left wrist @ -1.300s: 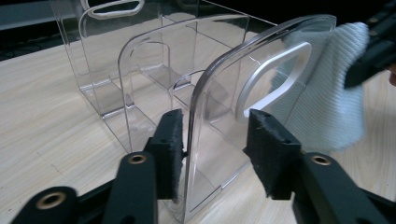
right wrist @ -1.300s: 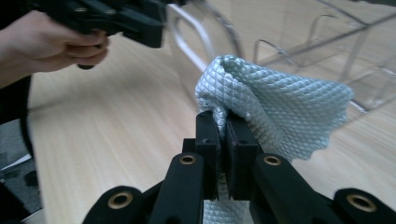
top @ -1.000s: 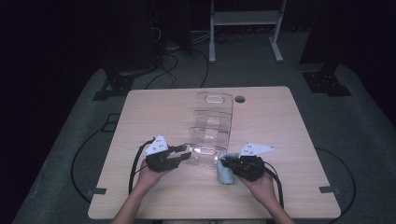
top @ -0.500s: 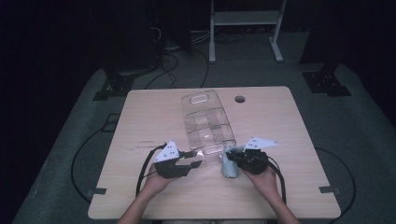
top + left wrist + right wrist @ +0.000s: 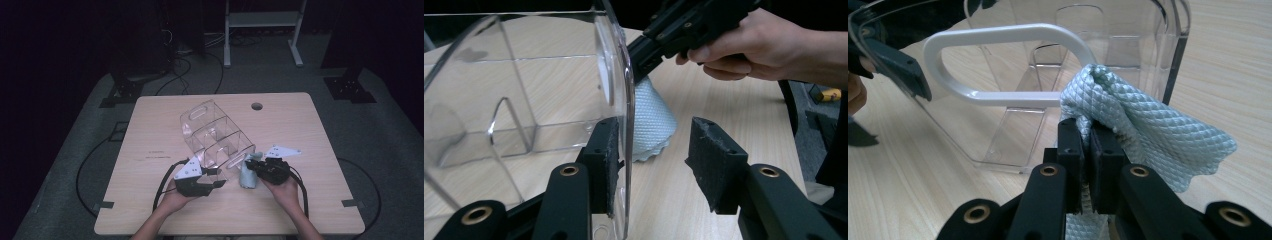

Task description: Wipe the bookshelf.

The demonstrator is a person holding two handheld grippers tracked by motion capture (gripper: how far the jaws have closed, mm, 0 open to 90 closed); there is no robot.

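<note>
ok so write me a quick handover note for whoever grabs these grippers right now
Left gripper: jaws open, straddling the near end wall of the clear organizer; one pad lies against the wall, the other stands clear of it.
Right gripper: shut on the pale blue cloth, bunched up against the organizer's near end by the handle slot.
Things: the organizer lies at an angle mid-table, compartments empty.
Done: cloth picked up and brought to the organizer.
Left: probably steady the organizer with the left gripper and wipe its walls; no wiping can be judged as done.
</note>
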